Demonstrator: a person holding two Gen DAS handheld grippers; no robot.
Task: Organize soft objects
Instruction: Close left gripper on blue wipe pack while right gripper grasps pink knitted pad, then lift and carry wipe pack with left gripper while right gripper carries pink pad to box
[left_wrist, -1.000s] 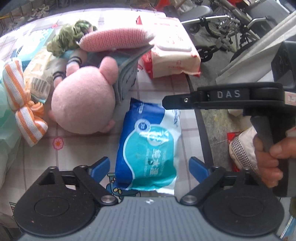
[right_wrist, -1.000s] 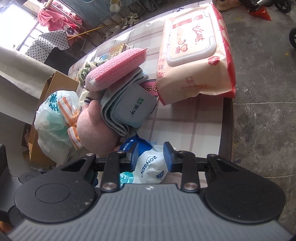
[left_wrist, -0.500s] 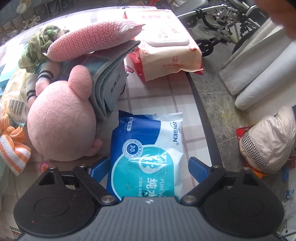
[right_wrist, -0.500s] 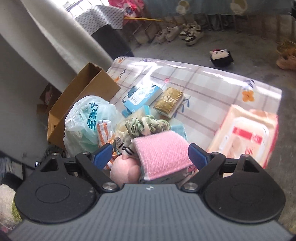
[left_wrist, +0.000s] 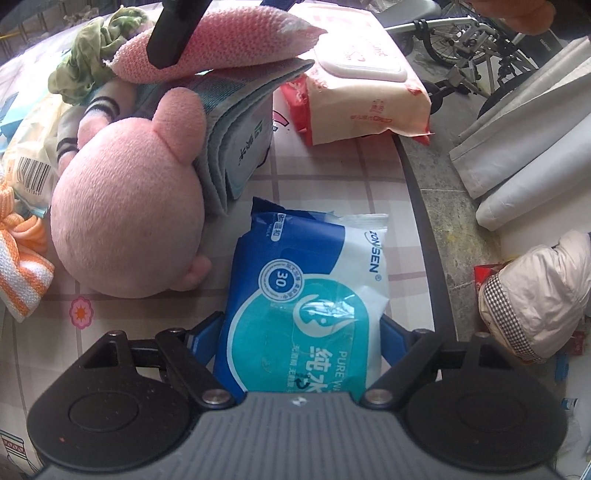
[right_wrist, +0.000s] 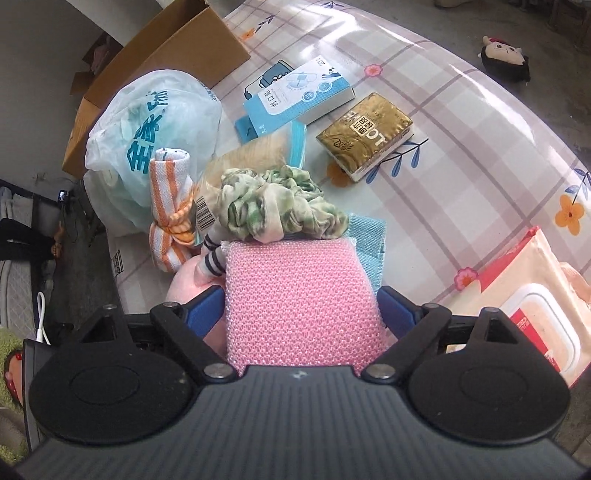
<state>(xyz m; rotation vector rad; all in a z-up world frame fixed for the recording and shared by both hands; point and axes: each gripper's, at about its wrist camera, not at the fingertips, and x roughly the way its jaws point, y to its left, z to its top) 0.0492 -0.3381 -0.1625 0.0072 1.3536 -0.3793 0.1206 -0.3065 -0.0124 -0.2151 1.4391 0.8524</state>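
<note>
A blue wipes pack (left_wrist: 306, 295) lies flat on the checked tablecloth. My left gripper (left_wrist: 301, 328) points down over it with its jaws closing, and the blue pads sit right at the pack's two sides. A pink knitted sponge (right_wrist: 299, 295) rests on top of a pile made of a folded teal cloth (left_wrist: 236, 147) and a pink plush (left_wrist: 125, 221). My right gripper (right_wrist: 301, 306) straddles the sponge with its jaws closing, the pads close beside its edges. One of its black fingers (left_wrist: 173, 33) shows in the left wrist view.
A green scrunchie (right_wrist: 273, 206), an orange striped towel (right_wrist: 173, 206) and a plastic bag (right_wrist: 155, 129) crowd the pile's far side. A large wipes pack (left_wrist: 362, 85), a gold tissue pack (right_wrist: 365, 133) and a blue box (right_wrist: 299, 92) also lie on the table. A cardboard box (right_wrist: 166, 55) stands beyond the table; its edge (left_wrist: 424, 221) runs just right of the blue pack.
My right gripper left the blue pack, opened wide, swung across and rolled to straddle the pink sponge. My left gripper sank closer over the blue pack and its jaws narrowed.
</note>
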